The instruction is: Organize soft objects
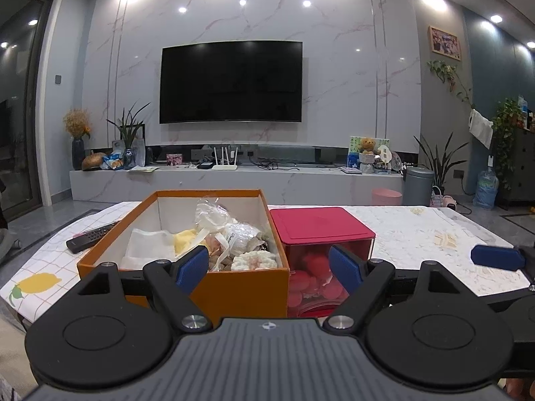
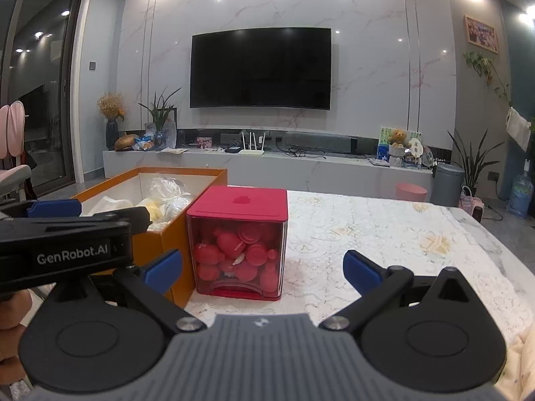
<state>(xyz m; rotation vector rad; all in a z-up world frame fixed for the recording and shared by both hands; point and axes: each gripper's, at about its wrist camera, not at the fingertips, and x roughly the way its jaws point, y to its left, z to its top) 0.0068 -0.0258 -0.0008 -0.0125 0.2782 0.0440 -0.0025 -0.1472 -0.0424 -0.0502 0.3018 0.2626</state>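
Centrally, pale crumpled soft objects fill the orange box just beyond the wide-open, empty left claw; the right claw likewise gapes empty.

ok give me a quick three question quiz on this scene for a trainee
1. True or false: the red plastic container with the red lid stands to the left of the orange cardboard box.
2. Which thing lies on the table left of the orange box? A) black remote control B) white router C) pink bin
3. Fill in: both the left gripper and the right gripper are ____ and hold nothing.

Key:
1. False; it stands against the box's right side.
2. A, the black remote control on the lemon-print tablecloth.
3. open
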